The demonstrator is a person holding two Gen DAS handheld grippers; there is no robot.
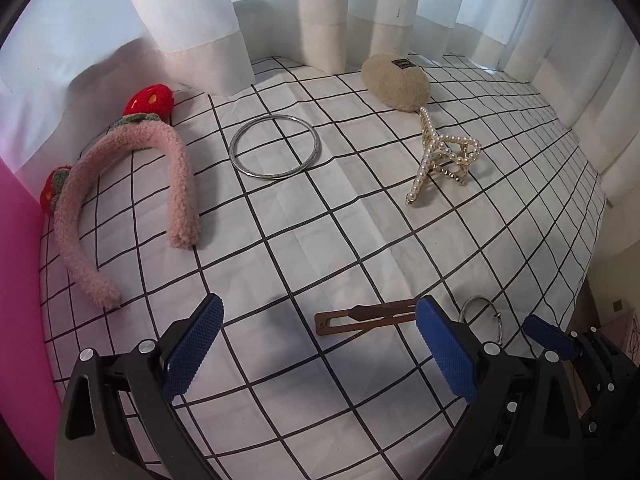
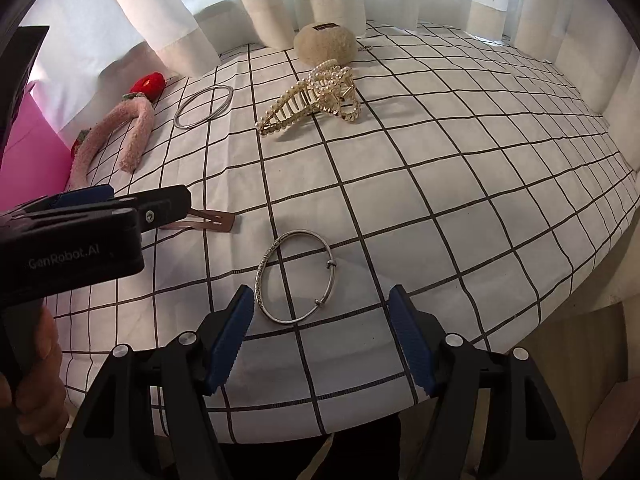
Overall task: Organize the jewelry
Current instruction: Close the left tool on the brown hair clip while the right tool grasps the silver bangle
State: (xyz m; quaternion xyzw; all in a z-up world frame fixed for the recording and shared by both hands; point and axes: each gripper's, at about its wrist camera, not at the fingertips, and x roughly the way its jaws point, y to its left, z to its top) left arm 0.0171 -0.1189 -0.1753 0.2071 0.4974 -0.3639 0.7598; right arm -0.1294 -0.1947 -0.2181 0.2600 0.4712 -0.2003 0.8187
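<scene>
My left gripper is open and empty, low over the checked cloth, with a brown flat hair clip lying just beyond its right finger. My right gripper is open and empty; a silver bangle with clasps lies on the cloth just ahead between its fingers. A plain silver bangle lies farther back. A pearl claw clip lies at the right, a beige fuzzy clip behind it. A pink fuzzy headband with strawberries lies at the left.
The black-and-white checked cloth covers the table. White curtains hang along its far edge. A pink panel stands at the left. The table's front edge is right under my right gripper.
</scene>
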